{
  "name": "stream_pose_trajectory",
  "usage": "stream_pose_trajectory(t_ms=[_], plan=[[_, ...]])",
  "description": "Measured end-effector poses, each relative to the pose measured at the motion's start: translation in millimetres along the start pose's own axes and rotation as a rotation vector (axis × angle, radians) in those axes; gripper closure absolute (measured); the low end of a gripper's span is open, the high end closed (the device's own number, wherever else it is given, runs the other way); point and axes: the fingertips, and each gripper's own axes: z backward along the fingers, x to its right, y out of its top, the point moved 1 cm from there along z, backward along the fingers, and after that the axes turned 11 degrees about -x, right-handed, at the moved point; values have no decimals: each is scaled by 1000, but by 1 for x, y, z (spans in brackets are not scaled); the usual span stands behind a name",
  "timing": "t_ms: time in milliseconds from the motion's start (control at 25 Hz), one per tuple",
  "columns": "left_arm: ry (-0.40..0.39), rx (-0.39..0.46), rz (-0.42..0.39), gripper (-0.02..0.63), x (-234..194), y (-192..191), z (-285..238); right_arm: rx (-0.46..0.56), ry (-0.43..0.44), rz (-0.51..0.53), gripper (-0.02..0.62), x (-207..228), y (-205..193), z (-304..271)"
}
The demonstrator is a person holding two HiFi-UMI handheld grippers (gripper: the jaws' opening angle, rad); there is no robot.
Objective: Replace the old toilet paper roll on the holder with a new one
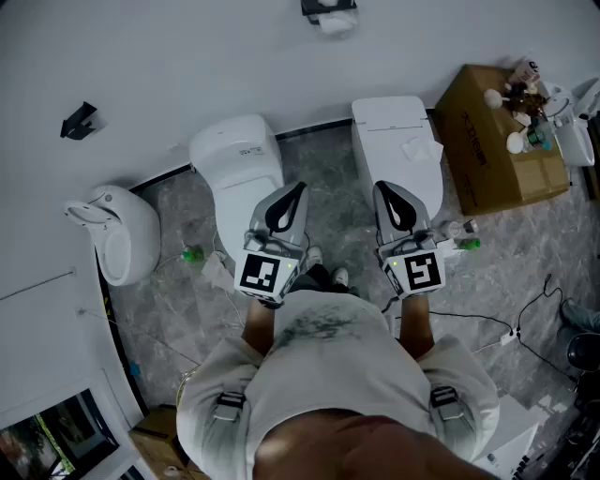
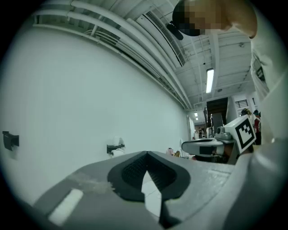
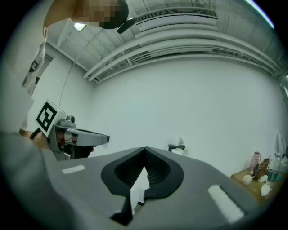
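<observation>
On the far wall, straight ahead of us, the old roll (image 1: 335, 24) sits in its black holder (image 1: 326, 7), well apart from both claws. We judge it light, soft and easily crushed. The paper may tear or unspool if pulled by a loose end, so the hold belongs across the body of the roll, with a gentle squeeze. How it is fixed in the holder we cannot tell from here, and we can identify no new roll. The left toilet (image 1: 239, 169) and right toilet (image 1: 398, 141) stand between us and the wall; the gap between them looks the likely approach. A cardboard box (image 1: 497, 150) of small items stands to the right, and cables (image 1: 487, 328) trail across the floor. The left claw (image 1: 298, 187) and right claw (image 1: 382, 187) are both closed, empty and held level.
</observation>
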Motion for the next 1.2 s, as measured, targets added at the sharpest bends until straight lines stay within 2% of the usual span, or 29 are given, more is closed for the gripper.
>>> stream_pose_trajectory(t_ms=[240,560,840,1200], plan=[[29,1,-12,615,27,1,20,-8,-6,4,594,-5,-7,29],[43,22,-17,615,25,1,27,20,4,25,594,-13,0,26],[39,28,14,615,-7,8,0,9,-8,49,594,2,8,-12],[1,26,3,615,-61,15,-64,-5,-47,46,594,37,15,-82]])
